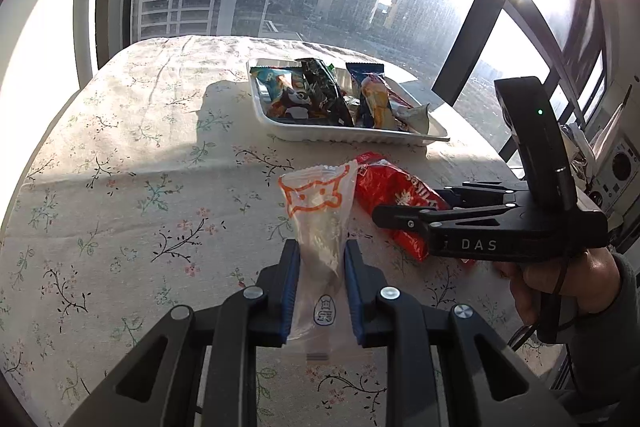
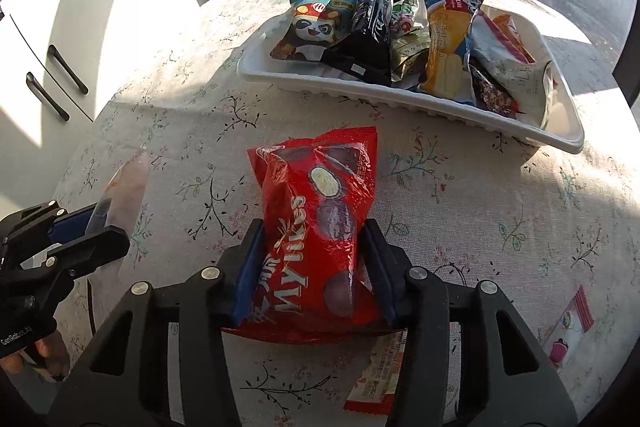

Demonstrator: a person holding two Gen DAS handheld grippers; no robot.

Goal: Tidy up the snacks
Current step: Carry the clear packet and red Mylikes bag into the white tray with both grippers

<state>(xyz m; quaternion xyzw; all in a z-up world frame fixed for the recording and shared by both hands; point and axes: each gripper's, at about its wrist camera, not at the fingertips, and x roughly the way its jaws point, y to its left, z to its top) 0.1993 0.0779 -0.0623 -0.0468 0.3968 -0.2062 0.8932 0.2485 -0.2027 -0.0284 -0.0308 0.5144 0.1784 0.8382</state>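
Gripping a clear packet with an orange cartoon face, my left tongs are pinched tight on its lower half, blue pads against both sides, the packet held just above the flowered cloth of the worktop. My right tongs hold the red snack bag, which fills the gap from pad to pad and bulges where the pads press in.

Each camera shows the other tool. From the left wrist I see my right tongs side-on, black, lettered DAS, lying across the red snack bag, with my right hand around the handle; whether the pads meet the bag I cannot tell from there. From the right wrist the left tongs appear at the left edge with the clear packet sticking up from them.

The white tray stands beyond both, near the window edge of the worktop, already full of packets: a panda bag, a black one, a yellow and blue one. Only the right wrist view shows two more wrappers lying on the cloth: a red and white wrapper under the right tongs, and a small pink packet off to the right.
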